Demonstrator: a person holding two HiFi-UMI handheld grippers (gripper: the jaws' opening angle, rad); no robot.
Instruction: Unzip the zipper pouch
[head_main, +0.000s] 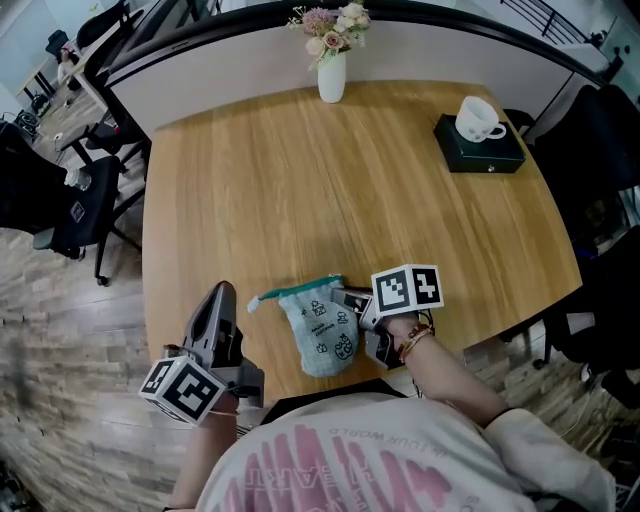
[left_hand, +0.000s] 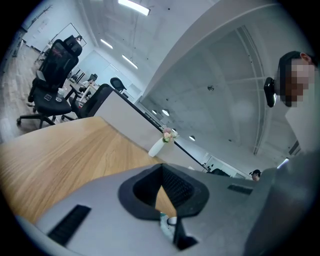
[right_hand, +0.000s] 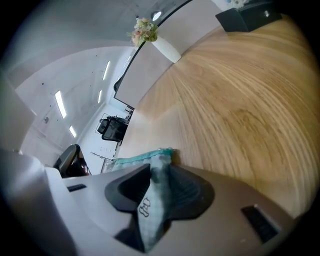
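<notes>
One pale-blue fabric zipper pouch (head_main: 322, 335) lies near on the wooden worktop (head_main: 300, 180). Of two tools, the left tool (head_main: 222, 291) is together and empty. The right tool (head_main: 347, 299) is closing on the pouch.

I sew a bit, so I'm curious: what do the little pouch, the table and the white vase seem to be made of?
The pouch looks like soft cloth: pale blue with small printed motifs, a teal band along the top, and it creases and sags. The table shows light wood grain with a matte finish, perhaps veneer or laminate. The vase is smooth and white, probably ceramic.
</notes>
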